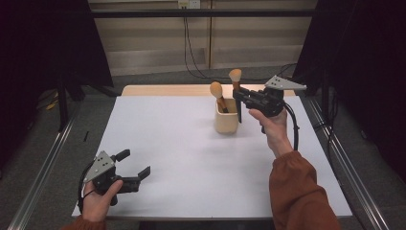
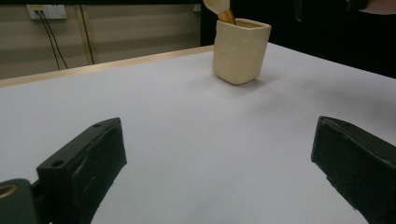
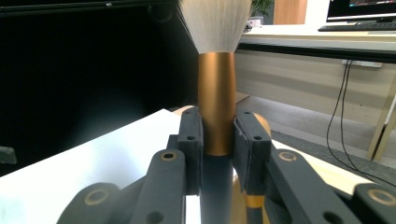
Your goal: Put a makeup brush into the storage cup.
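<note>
Right gripper view: makeup brush (image 3: 216,93) upright, pale bristles on top, copper ferrule, dark handle below; pads (image 3: 190,135) clamped on ferrule both sides. High view adds placement: right gripper (image 1: 238,98) w/ brush (image 1: 235,81) held above far-right part of table (image 1: 191,163), just beside cream cup (image 1: 226,122); 2nd brush (image 1: 218,93) leaning inside cup. Left gripper (image 1: 135,164) near-left corner, jaws wide apart, holding nothing. Left gripper view: bare tabletop btw jaws, cup (image 2: 239,51) well ahead.
</note>
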Demonstrator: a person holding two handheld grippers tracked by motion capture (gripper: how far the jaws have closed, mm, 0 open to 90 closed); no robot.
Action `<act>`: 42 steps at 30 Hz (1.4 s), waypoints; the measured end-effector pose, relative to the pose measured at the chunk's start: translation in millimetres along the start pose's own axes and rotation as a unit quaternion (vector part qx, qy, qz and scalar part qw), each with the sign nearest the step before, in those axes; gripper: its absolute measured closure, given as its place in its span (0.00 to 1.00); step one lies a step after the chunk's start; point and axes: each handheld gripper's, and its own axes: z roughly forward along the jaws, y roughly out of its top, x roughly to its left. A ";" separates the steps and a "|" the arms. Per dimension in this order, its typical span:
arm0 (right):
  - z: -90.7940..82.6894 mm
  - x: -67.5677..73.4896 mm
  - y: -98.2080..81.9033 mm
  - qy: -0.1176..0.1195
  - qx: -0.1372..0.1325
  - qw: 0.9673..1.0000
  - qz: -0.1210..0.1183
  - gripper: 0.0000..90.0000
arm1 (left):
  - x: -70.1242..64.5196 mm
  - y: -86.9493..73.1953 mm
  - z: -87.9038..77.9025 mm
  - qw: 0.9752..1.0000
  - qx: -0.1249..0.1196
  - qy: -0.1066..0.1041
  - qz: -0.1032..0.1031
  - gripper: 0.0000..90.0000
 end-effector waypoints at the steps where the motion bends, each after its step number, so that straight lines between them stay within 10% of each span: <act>1: 1.4 -0.3 1.5 -0.002 -0.001 1.000 0.000 0.83 | 0.3 0.0 -0.1 1.000 0.000 0.000 0.000 0.03; 42: 52.8 -21.5 -2.3 -0.048 0.003 0.999 -0.008 0.83 | 1.7 -0.2 -1.0 1.000 0.001 0.000 -0.002 0.03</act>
